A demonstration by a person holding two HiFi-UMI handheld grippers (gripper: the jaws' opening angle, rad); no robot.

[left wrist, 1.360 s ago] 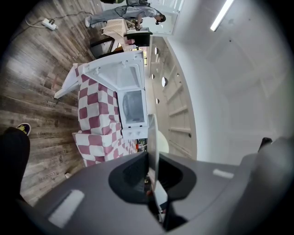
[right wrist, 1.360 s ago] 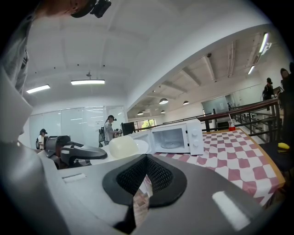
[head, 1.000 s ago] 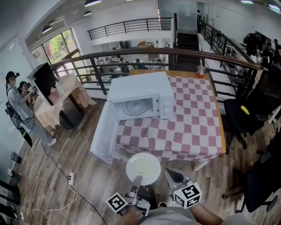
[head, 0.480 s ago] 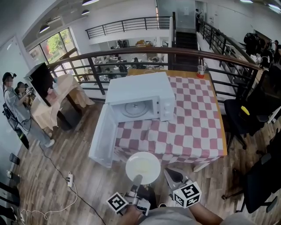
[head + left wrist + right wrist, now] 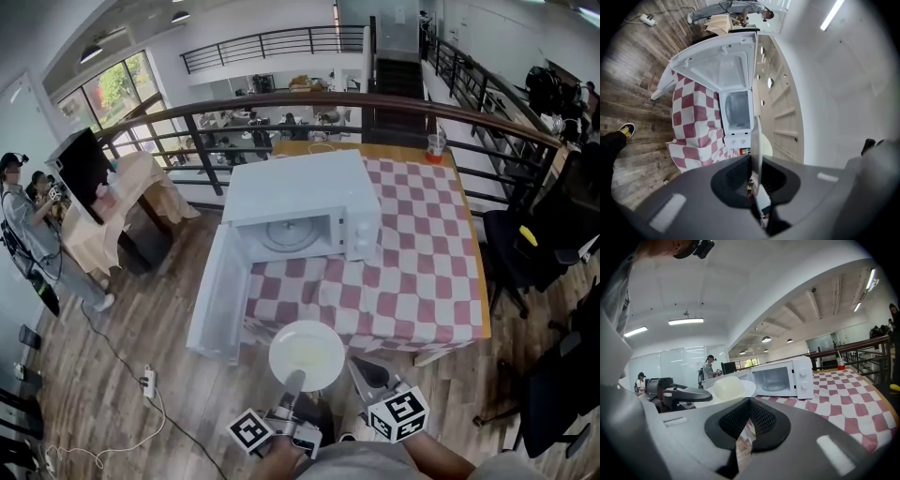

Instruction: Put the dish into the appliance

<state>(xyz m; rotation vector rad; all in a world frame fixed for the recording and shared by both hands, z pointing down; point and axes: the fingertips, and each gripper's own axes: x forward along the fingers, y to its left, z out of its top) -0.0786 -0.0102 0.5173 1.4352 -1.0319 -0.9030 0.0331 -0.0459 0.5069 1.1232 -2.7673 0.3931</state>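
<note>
A white dish is held level in front of the table's near edge, with my left gripper shut on its near rim. In the left gripper view the dish shows edge-on between the closed jaws of my left gripper. The white microwave stands on the checked table with its door swung wide to the left; the glass turntable lies bare inside. My right gripper hovers to the right of the dish, shut and holding nothing. In the right gripper view, beyond the tips of my right gripper, are the dish and the microwave.
The red-and-white checked cloth covers the table to the right of the microwave. A drink cup stands at the far right corner. A railing runs behind. Black chairs are at the right, people at the far left.
The table and microwave have drawn a little nearer in the head view. Both grippers and the dish keep their places relative to each other; the grip is unchanged.
</note>
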